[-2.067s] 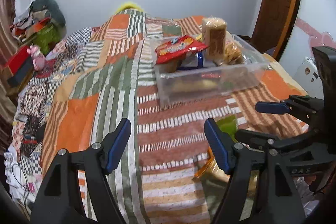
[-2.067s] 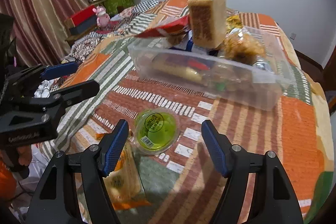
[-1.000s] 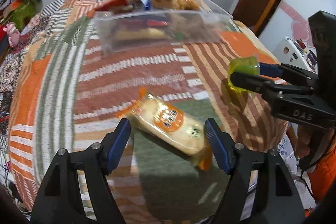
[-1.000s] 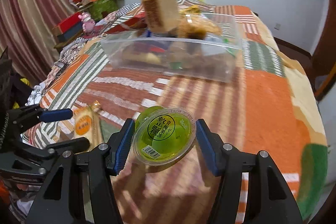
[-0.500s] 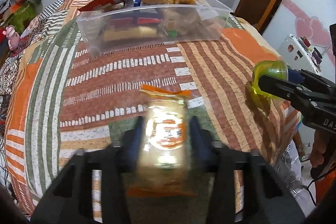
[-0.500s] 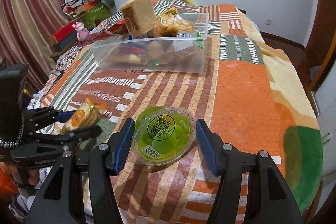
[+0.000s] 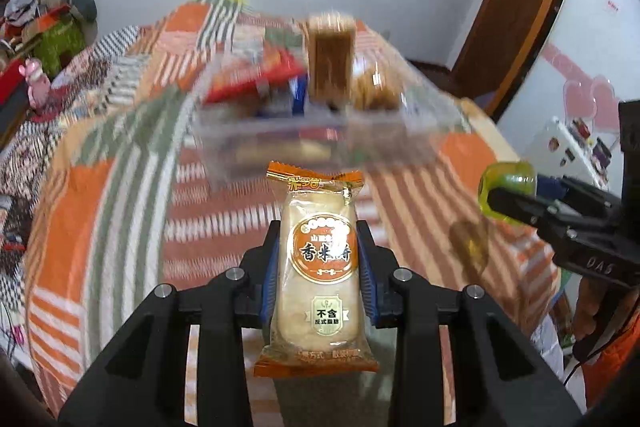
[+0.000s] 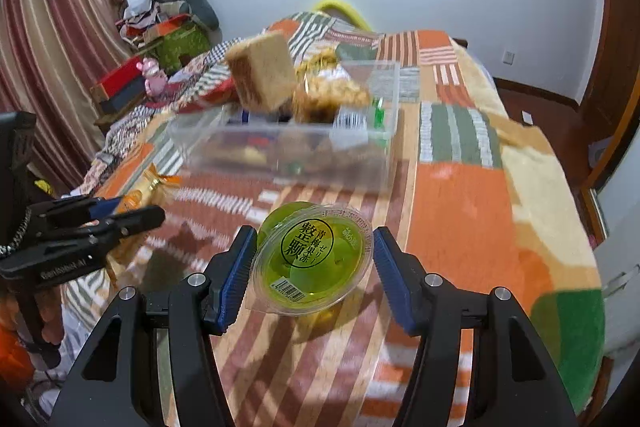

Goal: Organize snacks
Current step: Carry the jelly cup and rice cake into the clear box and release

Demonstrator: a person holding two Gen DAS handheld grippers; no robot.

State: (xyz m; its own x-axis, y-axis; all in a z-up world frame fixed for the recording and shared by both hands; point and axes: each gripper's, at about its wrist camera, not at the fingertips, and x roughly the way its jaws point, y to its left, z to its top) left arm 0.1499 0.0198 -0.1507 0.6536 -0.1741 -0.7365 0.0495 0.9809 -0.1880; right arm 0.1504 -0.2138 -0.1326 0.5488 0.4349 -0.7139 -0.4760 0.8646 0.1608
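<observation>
While the left gripper (image 7: 319,263) clamps the cracker pack (image 7: 318,279) and the right gripper (image 8: 314,259) the jelly cup (image 8: 312,259), both are best lowered into the bin (image 8: 360,163) gaps, clear of the bed (image 8: 460,211) edge.

Orange-and-cream rice cracker packet (image 7: 320,267); translucent green jelly cup (image 8: 312,259) with black print; orange, green and white striped patchwork blanket (image 8: 460,211); blue gripper pads (image 8: 236,275).
</observation>
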